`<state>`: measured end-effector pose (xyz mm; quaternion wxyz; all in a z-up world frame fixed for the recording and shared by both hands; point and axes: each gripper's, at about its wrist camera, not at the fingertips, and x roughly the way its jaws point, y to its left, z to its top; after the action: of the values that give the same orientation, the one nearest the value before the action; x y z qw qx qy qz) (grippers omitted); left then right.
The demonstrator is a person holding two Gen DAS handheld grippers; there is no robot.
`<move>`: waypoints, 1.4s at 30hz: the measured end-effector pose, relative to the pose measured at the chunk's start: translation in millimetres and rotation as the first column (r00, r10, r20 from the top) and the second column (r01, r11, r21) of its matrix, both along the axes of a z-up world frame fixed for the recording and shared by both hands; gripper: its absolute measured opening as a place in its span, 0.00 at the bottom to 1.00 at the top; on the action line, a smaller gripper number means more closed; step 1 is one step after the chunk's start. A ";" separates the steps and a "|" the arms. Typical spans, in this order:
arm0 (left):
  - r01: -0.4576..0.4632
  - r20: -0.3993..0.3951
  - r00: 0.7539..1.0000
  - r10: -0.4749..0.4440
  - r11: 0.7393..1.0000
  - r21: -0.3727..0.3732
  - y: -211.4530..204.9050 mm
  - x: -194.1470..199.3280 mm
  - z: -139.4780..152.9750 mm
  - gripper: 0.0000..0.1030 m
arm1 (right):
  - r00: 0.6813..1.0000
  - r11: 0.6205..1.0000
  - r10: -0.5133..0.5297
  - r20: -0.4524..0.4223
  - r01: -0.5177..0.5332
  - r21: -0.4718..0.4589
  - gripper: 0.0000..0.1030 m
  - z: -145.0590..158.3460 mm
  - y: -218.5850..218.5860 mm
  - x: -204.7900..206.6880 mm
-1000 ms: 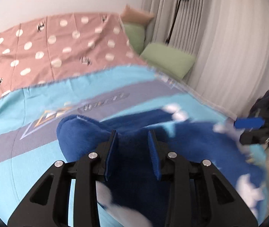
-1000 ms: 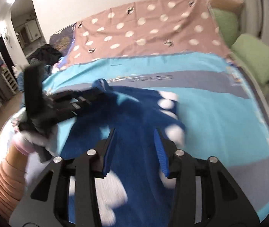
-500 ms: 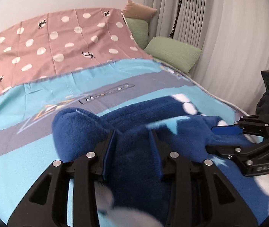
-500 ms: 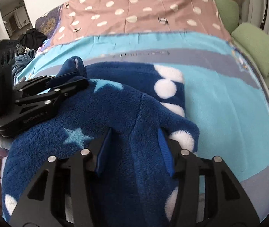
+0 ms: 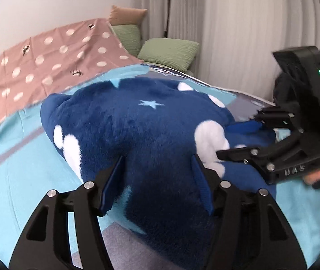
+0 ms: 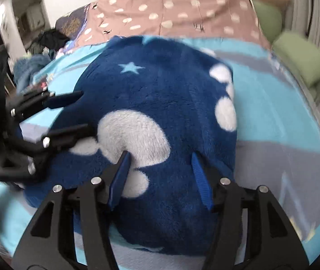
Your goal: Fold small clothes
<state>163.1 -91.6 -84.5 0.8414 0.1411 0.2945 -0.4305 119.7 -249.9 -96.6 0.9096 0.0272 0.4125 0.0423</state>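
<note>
Opening over the folded fleece garment [image 5: 137,135] on bedspread [image 5: 13,168]: left gripper [image 5: 157,175] and right gripper [image 6: 160,173], both unclenched. Risks springing unfolded; near edge bulky.

Even, soft indoor light, fairly bright. Strong fisheye bending, dark vignette at every corner. Motion smear across the dotted pink sheet [image 5: 47,51] and green pillows [image 6: 299,58]. Crisp fleece pile on the blue garment [image 5: 141,130], deep shade between the near fingers. Blown-out glare off the pale curtain [image 5: 238,33]. Hazy, washed doorway at left in the right view.
</note>
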 end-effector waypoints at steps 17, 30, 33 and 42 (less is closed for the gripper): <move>-0.068 -0.018 0.998 0.068 0.997 -0.024 7.0 -7.6 1.5 0.60 | 0.951 0.684 -0.235 -0.202 0.309 0.661 0.80 -24.9 -92.0 -111.2; -0.092 -0.029 0.995 0.091 0.994 -0.052 9.1 -8.3 0.6 0.60 | 0.923 0.601 -0.279 -0.267 0.384 0.701 0.98 -46.5 -70.4 -63.4; -0.093 -0.027 0.995 0.091 0.994 -0.061 9.3 -8.7 0.0 0.60 | 0.917 0.596 -0.305 -0.258 0.395 0.699 0.98 -47.1 -67.0 -53.5; -0.083 -0.026 0.996 0.081 0.993 -0.085 12.1 -7.8 -2.5 0.61 | 0.882 0.594 -0.391 -0.265 0.461 0.659 0.98 -44.5 -57.3 -34.7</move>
<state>155.3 -79.5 -87.0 0.8602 0.0878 0.2909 -0.4094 85.0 -307.1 -141.1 0.7917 0.4722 0.3869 -0.0232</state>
